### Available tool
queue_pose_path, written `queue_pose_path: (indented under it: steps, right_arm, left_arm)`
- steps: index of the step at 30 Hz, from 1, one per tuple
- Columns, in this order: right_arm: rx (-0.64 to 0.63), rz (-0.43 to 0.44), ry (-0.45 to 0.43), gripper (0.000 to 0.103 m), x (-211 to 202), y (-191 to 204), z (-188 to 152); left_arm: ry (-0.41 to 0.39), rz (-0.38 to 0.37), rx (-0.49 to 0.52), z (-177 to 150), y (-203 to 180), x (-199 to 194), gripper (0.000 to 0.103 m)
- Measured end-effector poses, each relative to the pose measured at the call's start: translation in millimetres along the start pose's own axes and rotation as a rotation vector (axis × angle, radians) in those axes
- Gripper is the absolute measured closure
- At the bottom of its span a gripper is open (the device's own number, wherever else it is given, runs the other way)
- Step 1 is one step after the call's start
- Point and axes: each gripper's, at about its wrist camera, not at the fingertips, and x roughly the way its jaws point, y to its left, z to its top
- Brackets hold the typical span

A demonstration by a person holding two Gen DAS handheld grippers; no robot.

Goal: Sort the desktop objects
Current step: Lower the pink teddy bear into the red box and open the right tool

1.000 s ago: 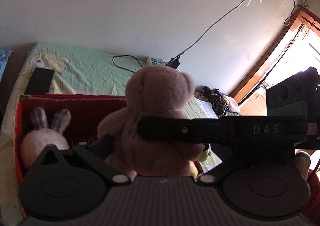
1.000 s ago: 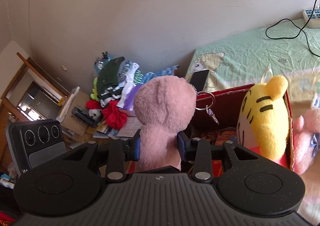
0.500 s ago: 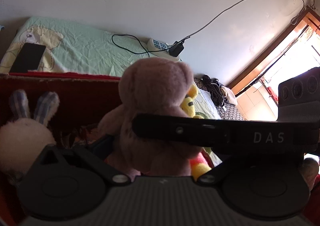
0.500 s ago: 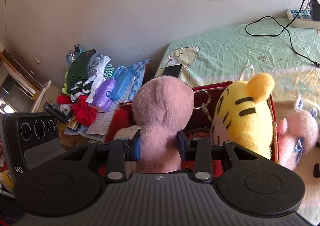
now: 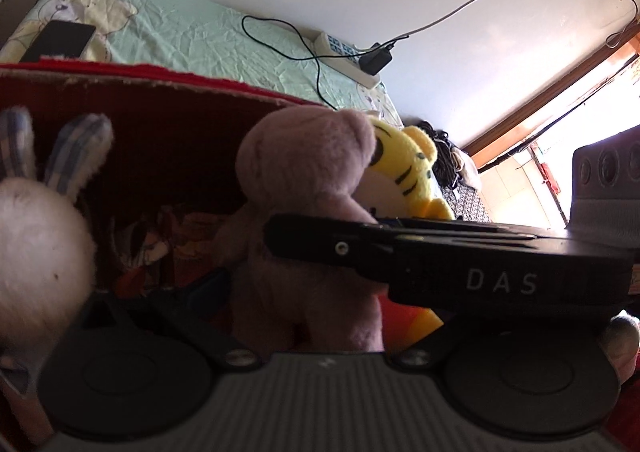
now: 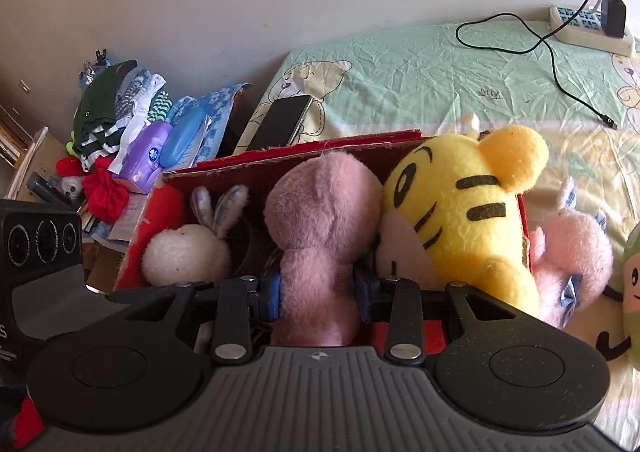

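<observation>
Leftward first: white rabbit plush (image 6: 188, 252) sitting low in the red box (image 6: 280, 150), off to the left of the right gripper (image 6: 318, 292) and apart from it. Dead ahead, pink bear (image 6: 320, 236) pinched at the waist between half-closed blue pads (image 6: 272, 290), long axis upright, head-up, lower body already below the box rim; rightward, yellow tiger (image 6: 464, 212) pressing its head. Left gripper (image 5: 256, 316) close behind the same bear, opening impossible to tell.

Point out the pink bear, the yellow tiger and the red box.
pink bear (image 6: 322, 208), right wrist view, back of head.
yellow tiger (image 6: 460, 204), right wrist view, striped head.
red box (image 6: 328, 146), right wrist view, far rim.
</observation>
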Motion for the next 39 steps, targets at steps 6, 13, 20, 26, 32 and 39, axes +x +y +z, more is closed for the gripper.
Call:
queue_pose_path:
  steps: [6,13,20,26,32,39]
  right_arm:
    - [0.005,0.008,-0.036,0.066,2,-4,-1]
    - [0.053,0.031,-0.109,0.066,-8,-7,-2]
    - [0.031,-0.012,-0.071,0.081,-3,-6,-3]
    - [0.085,0.006,-0.001,0.081,-8,-9,-10]
    - [0.094,-0.003,0.023,0.081,-11,-7,-16]
    - [0.081,0.002,0.012,0.083,-6,-8,-17]
  left_arm:
    - [0.020,-0.008,-0.006,0,2,5,0.003]
    - [0.028,0.047,0.035,-2,-6,9,0.003]
    - [0.041,0.045,0.039,0,-7,14,0.002]
    - [0.063,0.036,0.061,-4,-16,15,0.002]
    - [0.078,0.039,0.076,-7,-18,15,0.002]
    - [0.073,0.082,0.113,-7,-21,8,0.003]
